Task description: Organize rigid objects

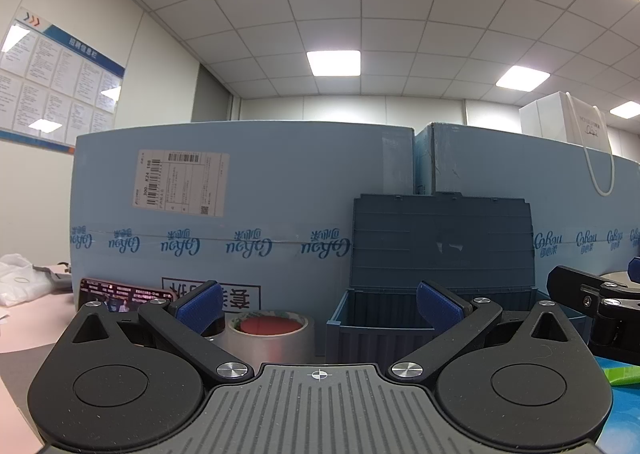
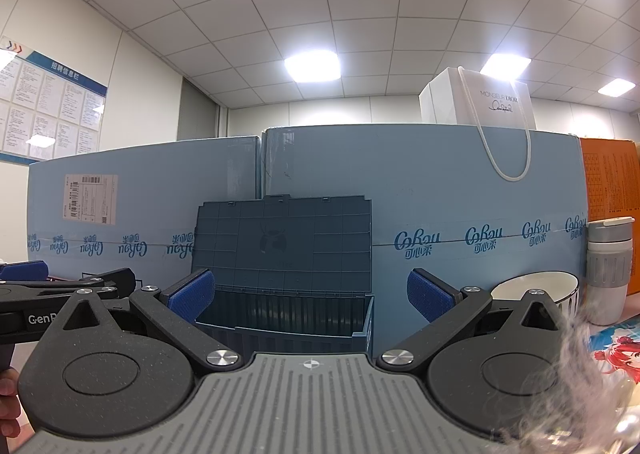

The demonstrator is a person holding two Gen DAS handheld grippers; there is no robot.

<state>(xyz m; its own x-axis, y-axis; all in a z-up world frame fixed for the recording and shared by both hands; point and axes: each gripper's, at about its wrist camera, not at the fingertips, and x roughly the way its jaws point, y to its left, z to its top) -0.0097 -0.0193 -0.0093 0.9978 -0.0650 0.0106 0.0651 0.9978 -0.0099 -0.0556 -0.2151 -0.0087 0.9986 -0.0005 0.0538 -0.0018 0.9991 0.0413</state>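
A dark blue-grey plastic bin (image 2: 280,320) stands on the desk against tall light-blue cartons (image 2: 440,182), its ribbed lid (image 2: 282,240) swung up and leaning back on them, so the opening faces upward and its long side runs left to right across both views. Its inside is not visible from this low angle. In the left view the bin (image 1: 384,328) sits ahead and right of centre, with a roll of clear tape (image 1: 270,328) lying flat just left of it, hole up, showing red through the core; farther left a phone (image 1: 124,296) with a lit screen leans at the carton's foot, and crumpled white plastic (image 1: 20,278) lies beyond. The right view shows instead a white bowl (image 2: 536,286) right of the bin, then a grey-and-white tumbler (image 2: 608,270) before an orange box (image 2: 612,214), and a white paper bag (image 2: 480,102) on top of the cartons. The left gripper (image 1: 318,304) is spread wide with nothing between its blue pads (image 1: 200,306). The right gripper (image 2: 310,292) is likewise wide apart and empty, facing the bin.
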